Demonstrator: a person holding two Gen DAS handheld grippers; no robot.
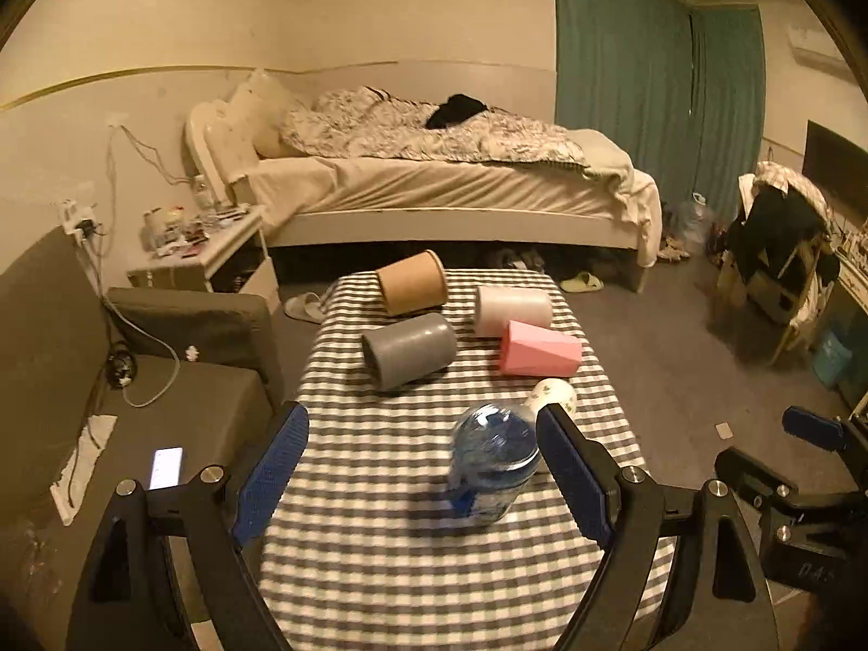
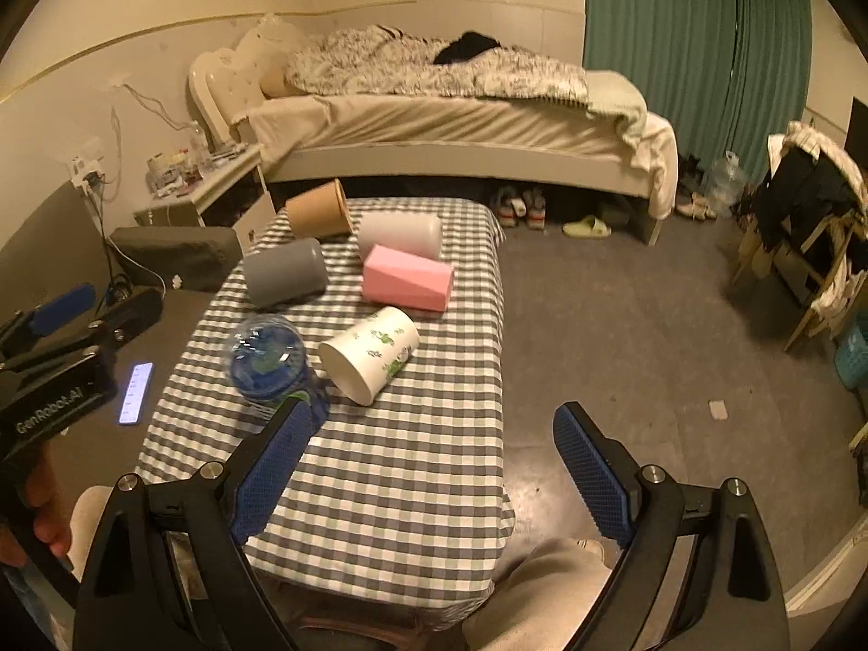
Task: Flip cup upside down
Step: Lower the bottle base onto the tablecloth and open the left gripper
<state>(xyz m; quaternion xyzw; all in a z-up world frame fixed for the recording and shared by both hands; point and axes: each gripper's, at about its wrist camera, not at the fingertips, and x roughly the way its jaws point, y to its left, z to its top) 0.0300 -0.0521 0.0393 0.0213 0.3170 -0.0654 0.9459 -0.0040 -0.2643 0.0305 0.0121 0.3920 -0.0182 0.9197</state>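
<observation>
Several cups lie on their sides on the checked table (image 1: 380,542): a brown one (image 1: 412,283), a grey one (image 1: 409,350), a whitish one (image 1: 512,312), a pink one (image 1: 540,350) and a white cup with green print (image 2: 371,352). A clear blue-tinted cup (image 1: 493,461) stands mouth down nearer me; it also shows in the right wrist view (image 2: 268,361). My left gripper (image 1: 423,472) is open and empty, its fingers either side of the blue cup's near side. My right gripper (image 2: 434,466) is open and empty, above the table's near right edge.
A bed (image 1: 434,190) stands behind the table, a nightstand (image 1: 200,249) to its left. A dark sofa (image 1: 81,380) with a lit phone (image 1: 165,467) is at the left. A chair with clothes (image 2: 808,228) stands at the right. Bare floor (image 2: 624,325) lies right of the table.
</observation>
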